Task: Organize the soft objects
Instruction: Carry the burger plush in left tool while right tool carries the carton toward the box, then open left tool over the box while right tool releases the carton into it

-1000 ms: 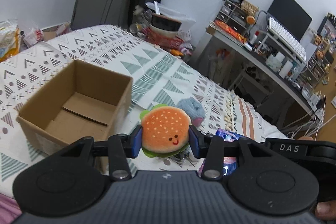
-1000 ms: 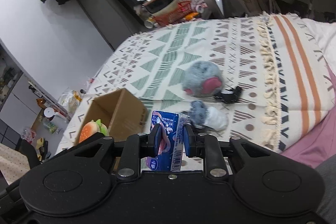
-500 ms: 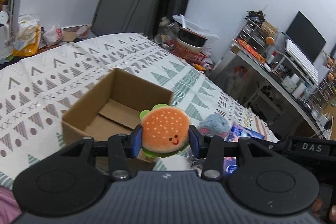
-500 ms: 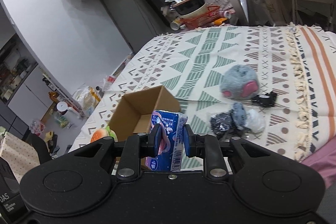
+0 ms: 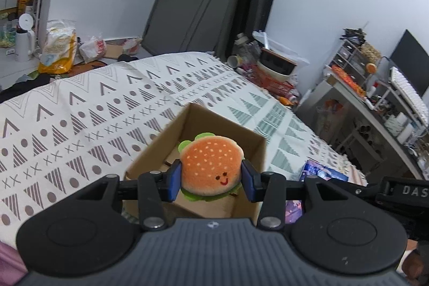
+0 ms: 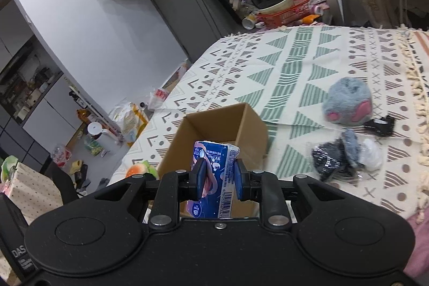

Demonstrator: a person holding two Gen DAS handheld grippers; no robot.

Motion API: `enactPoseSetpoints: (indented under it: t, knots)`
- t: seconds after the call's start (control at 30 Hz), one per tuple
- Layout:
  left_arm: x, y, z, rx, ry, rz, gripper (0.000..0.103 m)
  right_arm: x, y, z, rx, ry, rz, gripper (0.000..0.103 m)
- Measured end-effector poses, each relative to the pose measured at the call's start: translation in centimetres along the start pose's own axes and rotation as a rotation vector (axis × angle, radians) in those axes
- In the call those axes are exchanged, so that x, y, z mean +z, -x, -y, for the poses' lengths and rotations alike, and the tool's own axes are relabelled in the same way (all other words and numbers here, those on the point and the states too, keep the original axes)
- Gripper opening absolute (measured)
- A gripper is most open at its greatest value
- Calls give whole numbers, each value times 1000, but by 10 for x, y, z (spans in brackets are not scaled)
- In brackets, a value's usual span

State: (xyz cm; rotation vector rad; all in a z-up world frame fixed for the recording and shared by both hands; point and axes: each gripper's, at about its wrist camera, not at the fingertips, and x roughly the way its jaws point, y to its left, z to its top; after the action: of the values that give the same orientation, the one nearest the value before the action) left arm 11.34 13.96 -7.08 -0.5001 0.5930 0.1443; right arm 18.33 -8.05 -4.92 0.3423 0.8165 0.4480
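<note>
Soft objects are being gathered toward a cardboard box (image 5: 198, 130) on a patterned blanket (image 5: 88, 109).

In the left wrist view, a burger plush (image 5: 211, 165) is being held by the left gripper (image 5: 211, 180), its jaws closed on the plush's sides at a middling width. The plush is being carried above the box's open top, not yet let go. As much of the box floor as shows is bare cardboard. A blue pack (image 5: 319, 170) is being glimpsed at the right, beside the box.

In the right wrist view, that blue pack (image 6: 214, 173) is being pinched by the right gripper (image 6: 218, 180), jaws narrow and pressing its sides. It is being held upright at the near edge of the box (image 6: 214, 130). The burger plush (image 6: 138, 169) is being seen at the box's left. On the blanket (image 6: 295, 66), well apart from the box, a grey plush (image 6: 347, 105), a bagged bundle (image 6: 346, 154) and a small black item (image 6: 380, 125) are lying untouched.

By these views, nothing is judged to be in the box yet; two items are close to being dropped in, and at least the grey plush and the bundle are being left for later.
</note>
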Motion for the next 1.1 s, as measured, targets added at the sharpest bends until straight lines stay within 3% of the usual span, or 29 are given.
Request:
enactPoseSetpoints:
  t: [0.33,0.43,0.5,0.67,0.93,1.0,1.1]
  knots:
    - [6,-38,-11,95,-2,-47,49,8,-38,-11,55,-10,-38,22]
    - [2,-46,-17,112,24,-76,59,6,-48,-11,67,-19,-63,29]
    - [2,-48,-19,125,17,-87,65,6,-54,-9,81,-31,-77,48]
    - [7,-49,-18,208,-51,-69,69,10,-52,-4,90,-11,-96,53]
    - [6,-53,-6,168,-59,-108,69,11,-44,28,86,-46,-105,58]
    - [2,-55,1,162,-71,-114,69,12,-38,42,72,-36,-102,66]
    - [-1,-56,13,166,-84,-120,69,16,-25,67,40,-21,-81,69]
